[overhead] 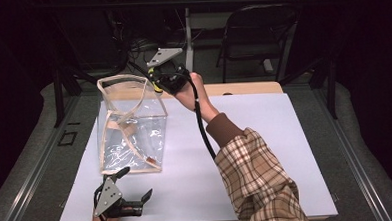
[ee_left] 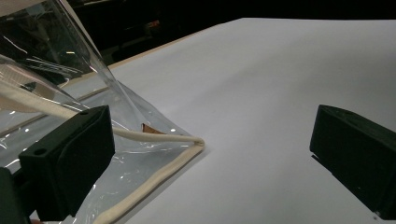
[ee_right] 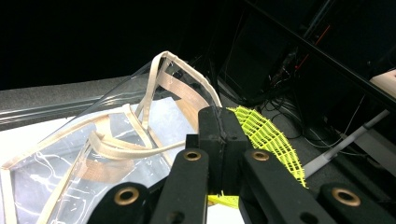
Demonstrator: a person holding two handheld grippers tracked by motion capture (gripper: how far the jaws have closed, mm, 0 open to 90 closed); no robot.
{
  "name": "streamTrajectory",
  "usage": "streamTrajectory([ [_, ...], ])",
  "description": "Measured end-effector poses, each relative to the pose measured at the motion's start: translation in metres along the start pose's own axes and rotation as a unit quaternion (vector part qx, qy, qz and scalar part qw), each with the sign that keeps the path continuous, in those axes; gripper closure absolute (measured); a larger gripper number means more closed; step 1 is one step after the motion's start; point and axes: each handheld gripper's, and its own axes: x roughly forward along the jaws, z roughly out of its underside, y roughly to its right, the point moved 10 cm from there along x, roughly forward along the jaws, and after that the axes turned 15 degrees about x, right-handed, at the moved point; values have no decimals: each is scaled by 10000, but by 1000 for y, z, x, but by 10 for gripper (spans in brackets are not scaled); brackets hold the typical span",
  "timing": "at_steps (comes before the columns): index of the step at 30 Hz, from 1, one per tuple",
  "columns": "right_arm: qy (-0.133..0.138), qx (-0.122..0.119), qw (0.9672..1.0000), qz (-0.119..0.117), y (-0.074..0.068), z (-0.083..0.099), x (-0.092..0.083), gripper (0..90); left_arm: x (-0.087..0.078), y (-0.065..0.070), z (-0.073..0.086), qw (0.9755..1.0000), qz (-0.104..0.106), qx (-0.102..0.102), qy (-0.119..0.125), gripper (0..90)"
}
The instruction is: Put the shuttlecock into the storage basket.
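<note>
A clear plastic bag (overhead: 132,123) with beige trim and straps stands open on the white sheet (overhead: 265,137), left of centre. My right gripper (overhead: 155,81) is at the bag's far right rim, shut on a piece of yellow mesh (overhead: 152,73). In the right gripper view the yellow mesh (ee_right: 261,133) sticks out to the right of the closed jaws (ee_right: 217,114), just above the bag's opening (ee_right: 116,140). My left gripper (overhead: 135,183) rests near the table's front edge, open and holding nothing. Its jaws (ee_left: 210,126) frame the bag's near bottom corner (ee_left: 194,142).
A small brown item (ee_left: 149,128) lies inside the bag at its bottom corner. The person's plaid sleeve (overhead: 259,178) crosses the sheet's middle. A black folding chair (overhead: 258,32) and cables stand beyond the table's far edge. Bare sheet stretches to the right.
</note>
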Motion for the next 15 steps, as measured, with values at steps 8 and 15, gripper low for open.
streamTrajectory([
  [8,56,-15,10000,0,-1,-4,2,900,0,0,0,10000,-3,-7,4,0],
  [15,97,6,10000,-3,-2,-6,4,900,0,0,0,10000,0,-3,5,0],
])
